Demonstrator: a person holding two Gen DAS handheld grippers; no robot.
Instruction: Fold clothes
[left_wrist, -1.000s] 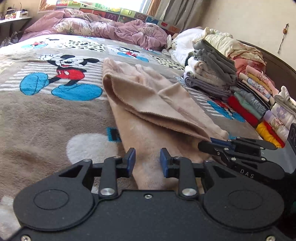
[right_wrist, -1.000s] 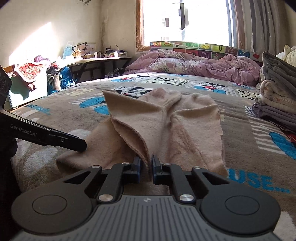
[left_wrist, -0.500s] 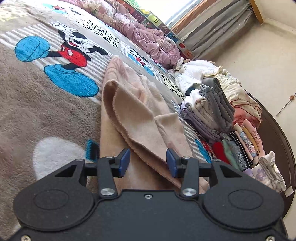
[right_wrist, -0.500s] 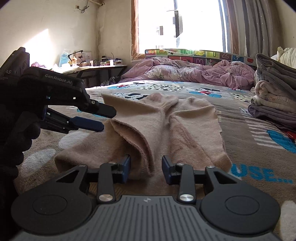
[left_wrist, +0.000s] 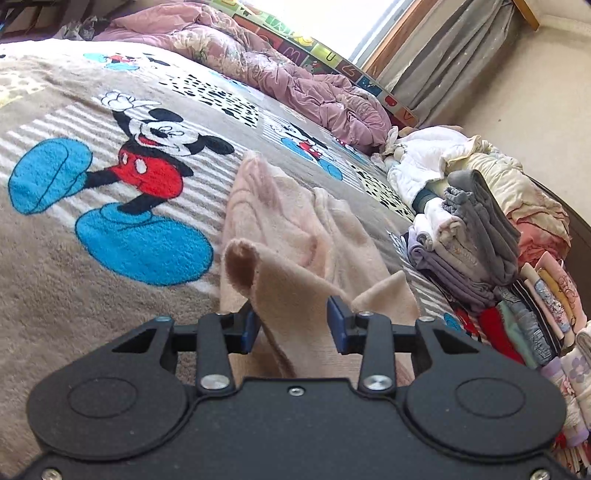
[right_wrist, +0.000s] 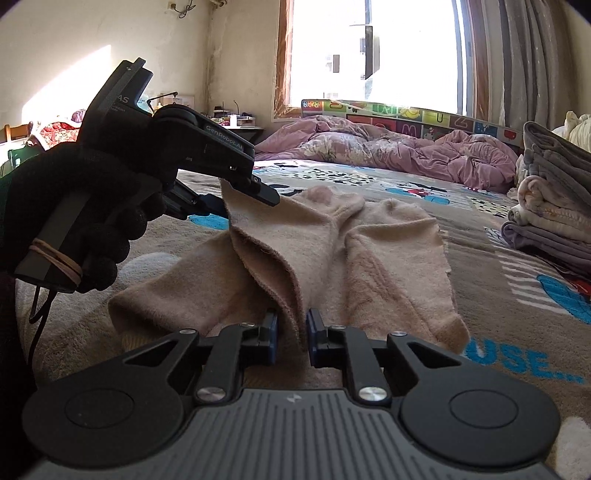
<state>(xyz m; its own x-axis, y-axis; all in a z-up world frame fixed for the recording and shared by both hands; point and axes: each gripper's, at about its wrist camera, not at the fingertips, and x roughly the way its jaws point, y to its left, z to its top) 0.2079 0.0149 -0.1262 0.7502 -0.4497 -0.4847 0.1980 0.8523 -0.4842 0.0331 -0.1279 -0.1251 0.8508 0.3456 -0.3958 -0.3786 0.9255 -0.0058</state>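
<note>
A beige fleece garment (left_wrist: 295, 236) (right_wrist: 388, 258) lies partly folded on the cartoon-mouse blanket (left_wrist: 110, 236). My left gripper (left_wrist: 293, 325) has the garment's folded edge between its blue pads, and its jaws are closing on it. In the right wrist view the left gripper (right_wrist: 243, 201), in a black-gloved hand (right_wrist: 92, 229), holds that edge raised off the bed. My right gripper (right_wrist: 291, 332) sits at the near end of the same fold. Its jaws are closing, and the pads pinch the thick fold of cloth.
A tall stack of folded clothes (left_wrist: 480, 236) (right_wrist: 546, 206) lines the right side of the bed. A crumpled purple duvet (left_wrist: 295, 85) (right_wrist: 369, 147) lies at the far end under the window. A cluttered desk (right_wrist: 229, 125) stands far left.
The left gripper swung over the garment's folded edge, narrowed on it and raised it. The right gripper's jaws widened, then narrowed again around the fold; it stayed in place.
</note>
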